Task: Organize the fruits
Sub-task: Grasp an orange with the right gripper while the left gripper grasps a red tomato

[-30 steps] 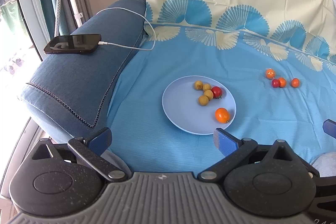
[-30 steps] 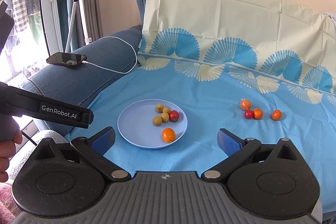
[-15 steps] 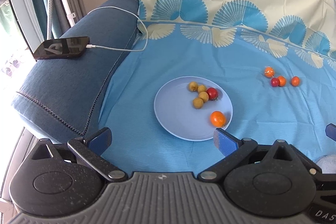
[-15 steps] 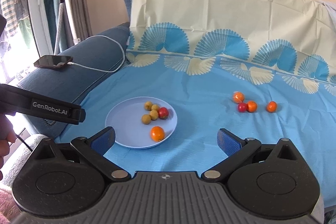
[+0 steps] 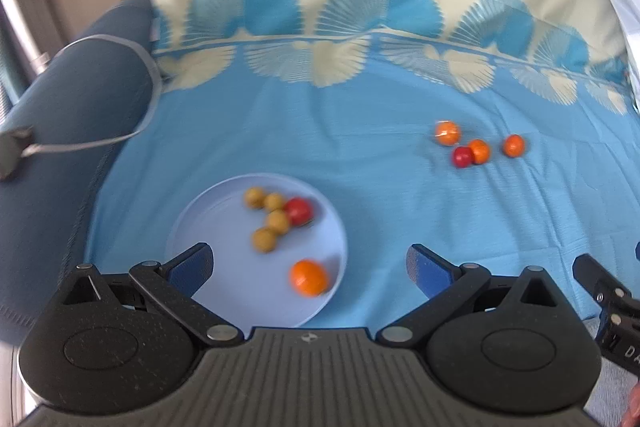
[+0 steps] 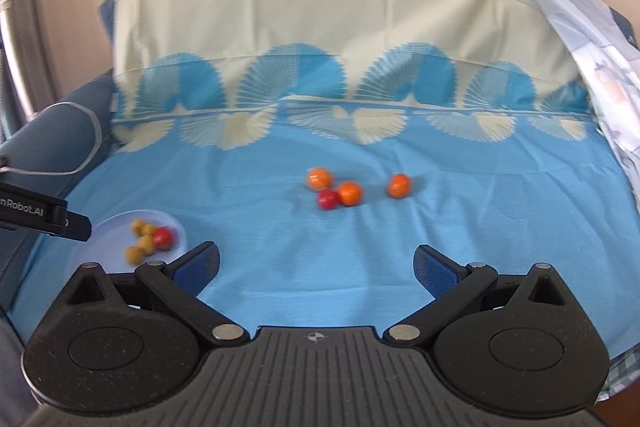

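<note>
The round pale-blue plate [image 5: 192, 227] holds four yellow-green fruits, one red and one orange. Three small orange fruits [image 6: 350, 193] and one red fruit [image 6: 327, 199] lie clustered on the blue cloth [image 6: 400, 247]. Left gripper [image 5: 310, 265] and right gripper [image 6: 316, 265] both stand wide, empty.

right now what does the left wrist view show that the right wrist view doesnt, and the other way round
Only the left wrist view shows the orange fruit on the plate; in the right view the gripper body hides it.

Only the right wrist view shows the pale patterned fabric draped at the far right.

Both show the light blue plate with four yellow-green fruits and a red one, four loose fruits on the blue sheet, and the white cable. Both grippers are open and empty.
</note>
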A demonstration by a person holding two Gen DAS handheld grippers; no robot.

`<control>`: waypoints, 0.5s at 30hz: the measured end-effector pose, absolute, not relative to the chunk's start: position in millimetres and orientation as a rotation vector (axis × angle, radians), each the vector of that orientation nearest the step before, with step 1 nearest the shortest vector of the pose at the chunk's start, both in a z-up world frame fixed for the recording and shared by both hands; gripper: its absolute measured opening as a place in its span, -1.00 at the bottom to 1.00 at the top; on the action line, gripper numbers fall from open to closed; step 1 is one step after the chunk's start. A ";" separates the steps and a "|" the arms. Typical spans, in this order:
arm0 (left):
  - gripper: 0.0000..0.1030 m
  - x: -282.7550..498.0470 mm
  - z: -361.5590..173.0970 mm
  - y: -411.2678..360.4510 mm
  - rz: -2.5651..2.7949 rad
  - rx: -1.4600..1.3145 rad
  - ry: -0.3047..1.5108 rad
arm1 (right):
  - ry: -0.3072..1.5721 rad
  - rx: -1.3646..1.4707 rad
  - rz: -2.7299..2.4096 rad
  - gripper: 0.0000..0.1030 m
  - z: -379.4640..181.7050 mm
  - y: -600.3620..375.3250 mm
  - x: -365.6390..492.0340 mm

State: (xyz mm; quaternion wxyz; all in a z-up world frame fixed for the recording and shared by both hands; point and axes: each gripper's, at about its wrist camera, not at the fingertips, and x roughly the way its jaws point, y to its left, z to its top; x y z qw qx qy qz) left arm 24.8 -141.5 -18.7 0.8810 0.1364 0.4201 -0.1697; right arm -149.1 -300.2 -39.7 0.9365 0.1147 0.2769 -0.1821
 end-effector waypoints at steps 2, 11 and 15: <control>0.99 41.3 -29.8 -171.9 -0.386 0.309 0.883 | 0.569 0.231 -0.407 0.99 -48.6 -323.3 -139.9; 0.99 116.7 -109.2 -309.1 -0.577 0.449 0.903 | 0.637 0.241 -0.512 0.98 -113.7 -438.9 -67.5; 0.99 146.7 -145.6 -345.7 -0.608 0.466 0.948 | 0.665 0.191 -0.474 0.98 -148.3 -470.3 -22.8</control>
